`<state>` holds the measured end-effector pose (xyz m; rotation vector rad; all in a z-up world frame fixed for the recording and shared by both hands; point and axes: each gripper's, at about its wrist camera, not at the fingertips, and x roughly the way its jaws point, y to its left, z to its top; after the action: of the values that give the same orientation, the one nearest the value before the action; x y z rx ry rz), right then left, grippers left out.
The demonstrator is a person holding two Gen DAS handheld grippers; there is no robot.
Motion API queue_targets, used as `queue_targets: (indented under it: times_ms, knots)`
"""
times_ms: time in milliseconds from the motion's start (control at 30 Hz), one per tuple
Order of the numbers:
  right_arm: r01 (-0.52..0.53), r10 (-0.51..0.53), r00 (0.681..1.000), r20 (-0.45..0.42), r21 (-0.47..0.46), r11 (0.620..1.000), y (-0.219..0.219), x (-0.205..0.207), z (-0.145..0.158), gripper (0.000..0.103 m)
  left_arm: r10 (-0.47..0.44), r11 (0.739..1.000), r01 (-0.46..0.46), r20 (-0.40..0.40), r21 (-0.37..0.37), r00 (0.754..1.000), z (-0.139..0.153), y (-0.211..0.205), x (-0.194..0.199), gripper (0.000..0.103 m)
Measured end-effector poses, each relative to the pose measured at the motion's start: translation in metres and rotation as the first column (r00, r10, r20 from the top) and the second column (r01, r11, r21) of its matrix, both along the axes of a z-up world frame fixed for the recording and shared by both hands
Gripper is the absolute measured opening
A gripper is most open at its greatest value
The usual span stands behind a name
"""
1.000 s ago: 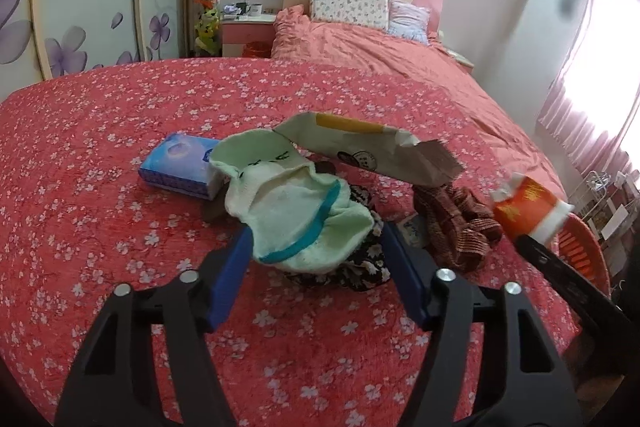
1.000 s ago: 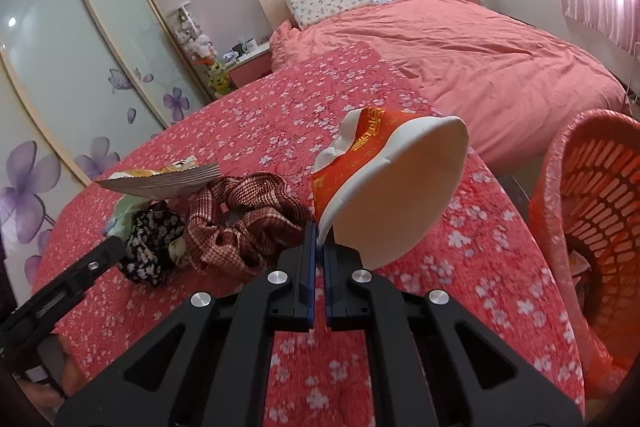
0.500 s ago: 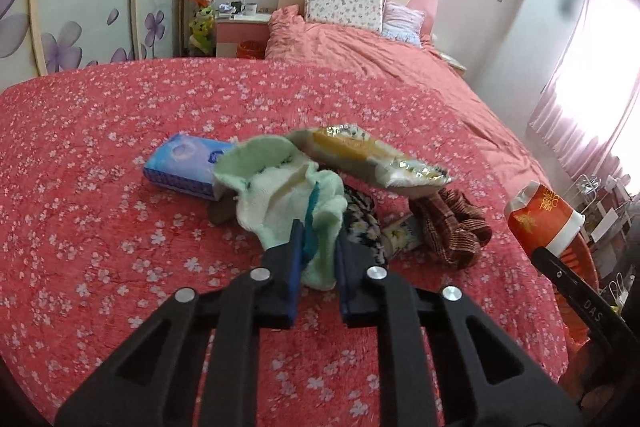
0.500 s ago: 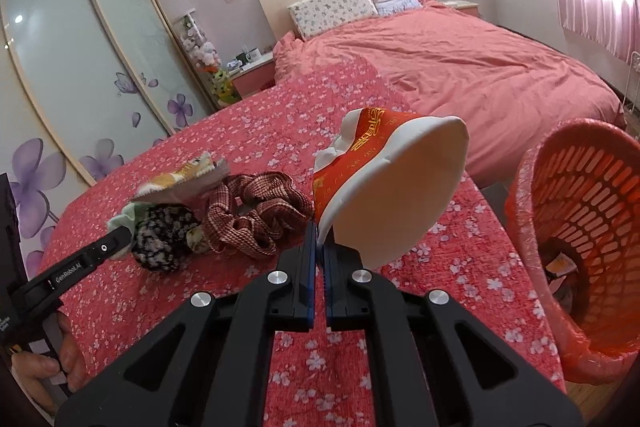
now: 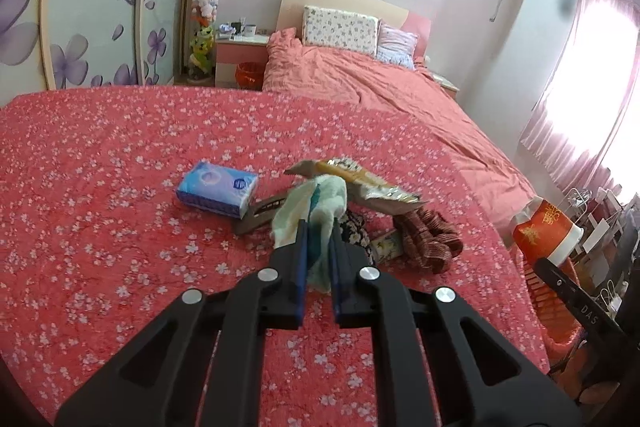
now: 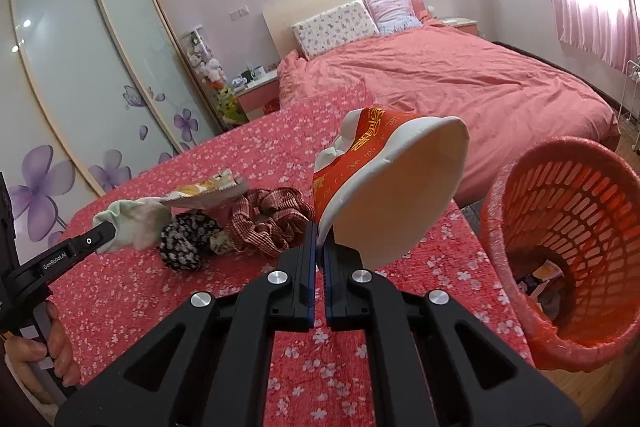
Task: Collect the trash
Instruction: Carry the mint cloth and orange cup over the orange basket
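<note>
crushed red paper cup (image 6: 384, 187) pinched by its rim in right gripper (image 6: 319, 247), above bedspread; orange basket (image 6: 568, 251) just to its right, mouth tilted toward it. left gripper (image 5: 319, 239) clamps pale green sock (image 5: 316, 211).

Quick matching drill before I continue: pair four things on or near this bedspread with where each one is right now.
Things:
1. pale green cloth
2. red paper cup
3. blue tissue pack
4. orange basket

States:
A. lying flat on the bedspread
B. pinched in the left gripper
C. standing beside the bed, some scraps inside
D. pinched at its rim by the right gripper

Pairs: 1-B, 2-D, 3-A, 4-C
</note>
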<state>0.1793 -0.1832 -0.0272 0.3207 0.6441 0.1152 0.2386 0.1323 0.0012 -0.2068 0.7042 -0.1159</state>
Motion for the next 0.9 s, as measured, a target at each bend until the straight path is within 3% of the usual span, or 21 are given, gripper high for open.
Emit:
queue_targets:
  times_ms: [500, 900]
  knots:
    - [0.045, -0.047, 0.994, 0.097, 0.017, 0.999, -0.029, -0.057, 0.030, 0.003, -0.123, 0.991, 0.128, 0.105, -0.040, 0.987, 0.052, -0.048, -0.052, 0.010]
    - [0.166, -0.170, 0.974, 0.152, 0.037, 0.985, -0.072, -0.093, 0.040, 0.003, -0.311, 0.941, 0.325, 0.137, -0.095, 0.941, 0.060, -0.140, -0.070, 0.010]
